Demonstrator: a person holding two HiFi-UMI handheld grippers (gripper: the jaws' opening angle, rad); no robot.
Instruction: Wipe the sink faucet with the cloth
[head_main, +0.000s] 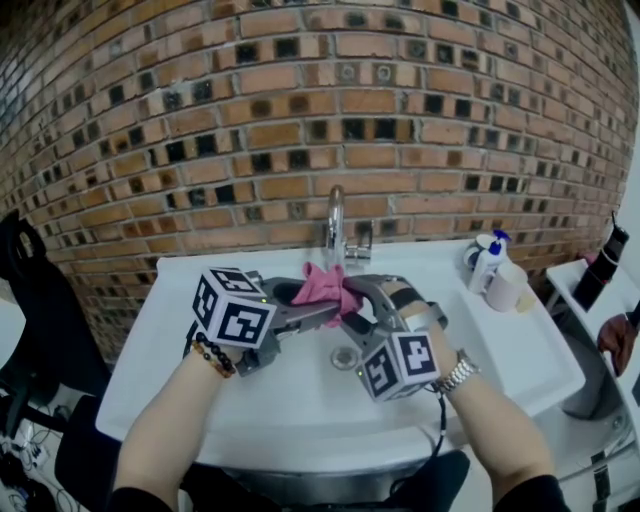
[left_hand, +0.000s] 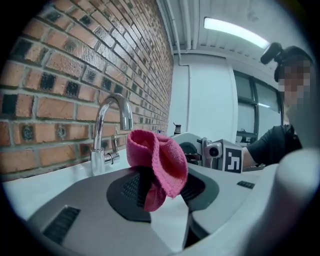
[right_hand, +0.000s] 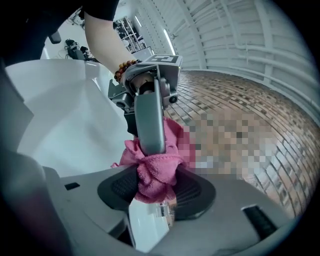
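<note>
A crumpled pink cloth (head_main: 325, 285) hangs over the white sink (head_main: 200, 390), just in front of the chrome faucet (head_main: 335, 225). Both grippers meet at it. My right gripper (head_main: 348, 298) is shut on the cloth (right_hand: 155, 172), which is bunched tightly between its dark pads. My left gripper (head_main: 330, 308) comes in from the left. Its jaws stand apart, and the cloth (left_hand: 157, 165) sits puffed and loose between them. In the left gripper view the faucet (left_hand: 107, 130) rises just beyond the cloth, by the brick wall. In the right gripper view one left finger (right_hand: 150, 117) lies across the cloth.
The drain (head_main: 345, 357) lies below the grippers. A soap bottle (head_main: 487, 262) and a white cup (head_main: 507, 287) stand on the sink's right rear corner. A dark bottle (head_main: 603, 268) stands on a shelf farther right. The brick wall (head_main: 300, 120) is close behind.
</note>
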